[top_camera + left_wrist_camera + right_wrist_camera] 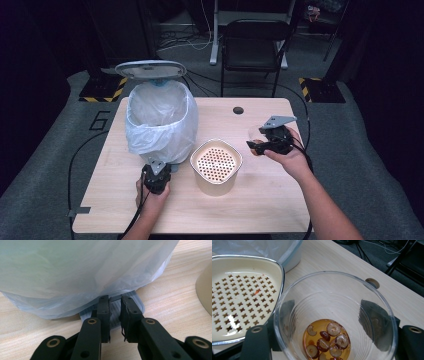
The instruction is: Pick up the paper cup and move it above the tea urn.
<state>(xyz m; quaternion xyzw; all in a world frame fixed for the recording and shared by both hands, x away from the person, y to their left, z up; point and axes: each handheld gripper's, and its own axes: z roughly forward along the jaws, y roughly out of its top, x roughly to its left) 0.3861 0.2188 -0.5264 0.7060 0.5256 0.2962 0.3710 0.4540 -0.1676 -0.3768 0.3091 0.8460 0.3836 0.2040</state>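
A bin lined with a white plastic bag (160,117) stands at the table's back left, its grey lid (150,69) raised. My left gripper (157,172) is at the bin's foot; in the left gripper view its jaws (115,300) are nearly together, empty, resting over the grey ribbed pedal (136,301) under the bag (82,270). My right gripper (257,145) is shut on a clear plastic cup (332,302) holding amber liquid and red date slices (328,340). The cup is held beside a cream container with a perforated strainer top (216,162) (239,297).
A black chair (255,45) and cables stand on the floor beyond the table. A round cable hole (238,110) lies in the tabletop at the back. The cream container's wall (205,290) is close to the right of my left gripper.
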